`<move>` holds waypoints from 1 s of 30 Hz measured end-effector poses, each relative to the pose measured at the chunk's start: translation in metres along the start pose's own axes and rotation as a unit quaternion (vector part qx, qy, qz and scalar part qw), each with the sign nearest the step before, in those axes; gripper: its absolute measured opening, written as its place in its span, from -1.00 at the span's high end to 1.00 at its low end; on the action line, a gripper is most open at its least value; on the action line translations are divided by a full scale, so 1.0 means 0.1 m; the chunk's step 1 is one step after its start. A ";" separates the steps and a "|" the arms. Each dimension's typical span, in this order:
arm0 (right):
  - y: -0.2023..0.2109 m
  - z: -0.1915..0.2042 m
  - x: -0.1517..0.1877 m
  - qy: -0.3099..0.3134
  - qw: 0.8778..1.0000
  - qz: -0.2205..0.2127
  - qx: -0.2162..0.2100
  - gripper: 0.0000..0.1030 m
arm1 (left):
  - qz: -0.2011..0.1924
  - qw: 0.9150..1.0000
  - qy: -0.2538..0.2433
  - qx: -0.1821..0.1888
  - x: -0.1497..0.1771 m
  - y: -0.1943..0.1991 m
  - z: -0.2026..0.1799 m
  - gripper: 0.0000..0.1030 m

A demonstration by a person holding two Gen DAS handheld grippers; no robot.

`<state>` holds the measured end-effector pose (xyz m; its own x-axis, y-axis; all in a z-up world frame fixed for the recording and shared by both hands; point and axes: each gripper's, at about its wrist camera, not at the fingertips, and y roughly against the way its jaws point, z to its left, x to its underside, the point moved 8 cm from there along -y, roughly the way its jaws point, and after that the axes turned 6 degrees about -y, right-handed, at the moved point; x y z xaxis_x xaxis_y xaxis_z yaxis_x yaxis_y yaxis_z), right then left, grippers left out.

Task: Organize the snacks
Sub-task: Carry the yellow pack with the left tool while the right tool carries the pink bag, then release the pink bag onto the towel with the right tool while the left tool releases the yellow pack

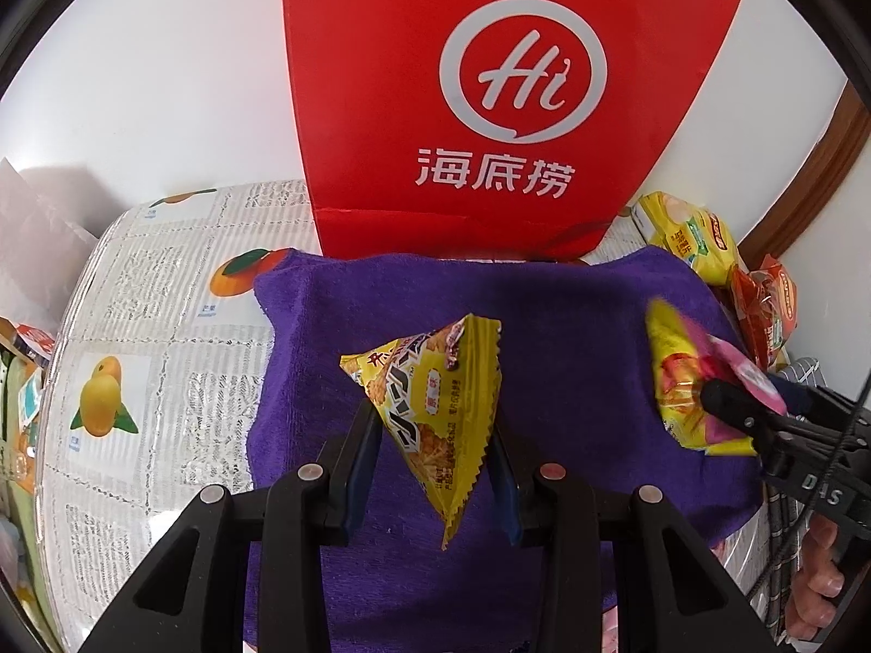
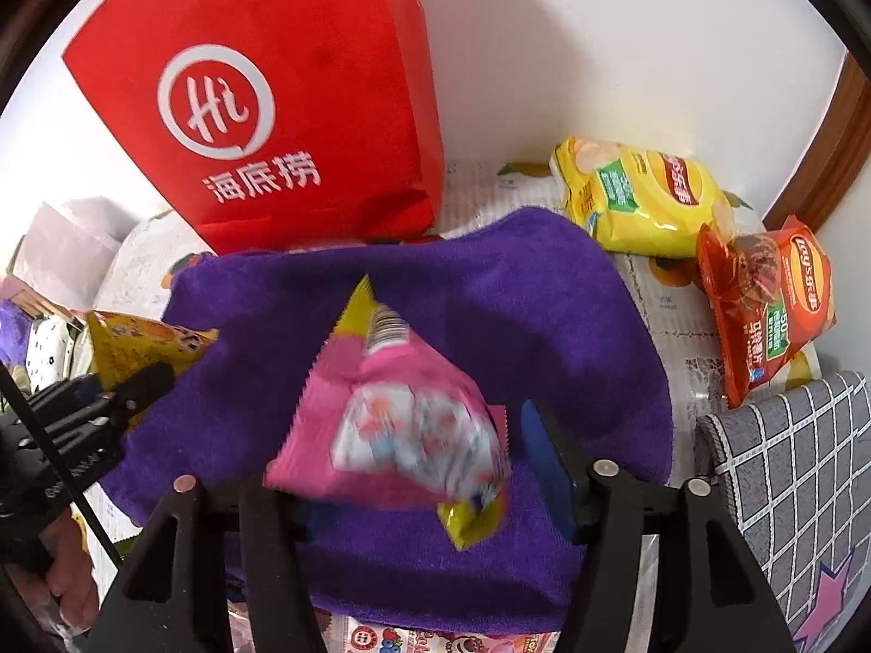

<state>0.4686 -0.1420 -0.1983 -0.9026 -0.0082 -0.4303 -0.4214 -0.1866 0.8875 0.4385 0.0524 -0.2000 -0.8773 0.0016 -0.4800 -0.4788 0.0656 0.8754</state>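
Left wrist view shows the left gripper [image 1: 435, 424] nearly closed on a yellow triangular crinkle-edged snack packet [image 1: 435, 408], its blue-padded fingers [image 1: 363, 462] pressing the packet's two sides above the purple terry towel [image 1: 571, 326] that fills the middle of the frame. At the right of that frame the right gripper [image 1: 724, 402] meets a pink and yellow foil snack packet [image 1: 686, 397]. Right wrist view puts this pink packet, motion-blurred, in the lower centre between jaws standing about half open; the right-hand blue pad [image 2: 544, 462] is clear of the foil, while the left-hand finger is hidden behind the packet, so the packet looks released or barely held, and whether it touches the towel cannot be told. The step in hand seems to be setting packets down on the towel. Done well, that means lowering each packet until it lies on the cloth before letting go, keeping the two packets apart so they can be picked up again, and drawing the fingers away without snagging the crimped edges. The only container is the tall red paper bag with a white "Hi" logo [image 1: 490, 109], standing upright at the towel's far edge against the white wall; its mouth lies outside both frames, so its contents cannot be seen. Loose at the right of the right wrist view lie a yellow chip bag [image 2: 642, 201] and an orange-red chip bag [image 2: 767, 305] on the fruit-printed tablecloth [image 1: 163, 299].
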 end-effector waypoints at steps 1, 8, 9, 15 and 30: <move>0.02 0.02 0.00 0.003 1.000 -0.003 0.000 -0.22 | 0.001 1.000 -0.001 0.000 0.00 0.00 -0.01 0.31; 0.09 0.09 -0.01 0.016 1.000 -0.008 0.000 -0.22 | 0.002 1.000 -0.008 0.001 0.01 -0.02 -0.06 0.31; 0.12 0.09 -0.02 0.016 1.000 -0.012 -0.001 -0.22 | 0.004 1.000 -0.009 0.002 0.01 -0.03 -0.06 0.31; 0.25 0.09 -0.06 0.010 0.999 -0.030 -0.010 -0.23 | 0.012 1.000 -0.011 0.003 0.02 -0.07 -0.08 0.31; 0.50 0.14 -0.13 0.018 0.997 -0.077 -0.007 -0.35 | 0.033 0.999 -0.010 0.008 0.08 -0.18 -0.11 0.31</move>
<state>0.4579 -0.1375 -0.1460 -0.8231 -0.0129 -0.5677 -0.5539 -0.2020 0.8077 0.4395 0.0398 -0.2191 -0.9059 0.0261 -0.4226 -0.4195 0.0805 0.9042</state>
